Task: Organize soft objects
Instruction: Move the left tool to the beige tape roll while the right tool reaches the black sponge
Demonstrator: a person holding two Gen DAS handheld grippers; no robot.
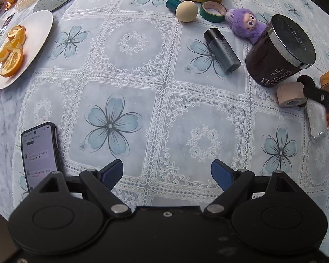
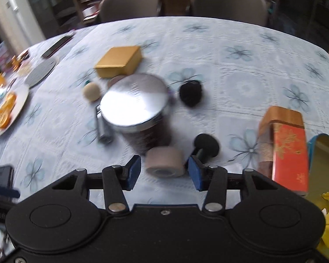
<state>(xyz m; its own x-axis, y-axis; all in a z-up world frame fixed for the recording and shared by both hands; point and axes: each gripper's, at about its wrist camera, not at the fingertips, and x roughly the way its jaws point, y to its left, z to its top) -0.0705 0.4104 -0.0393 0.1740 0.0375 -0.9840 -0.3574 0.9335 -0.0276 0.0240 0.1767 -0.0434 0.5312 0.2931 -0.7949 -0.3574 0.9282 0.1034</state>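
Lying on its side at lower centre of the right wrist view: beige tape roll (image 2: 165,162), sitting between the right gripper (image 2: 164,173)'s blue pads, right pad nearly touching, left pad apart, blurred. Standing just behind: dark candle jar (image 2: 140,114). Hovering spread and empty over the floral tablecloth (image 1: 142,70): left gripper (image 1: 166,173). Resting upper right there: purple plush toy (image 1: 245,25).

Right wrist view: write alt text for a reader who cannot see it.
The right gripper hangs over a floral tablecloth with its jaws apart around a beige tape roll, not visibly pressing it. Behind stand a dark jar with a shiny lid, a tan box and two chairs. The picture is blurred.
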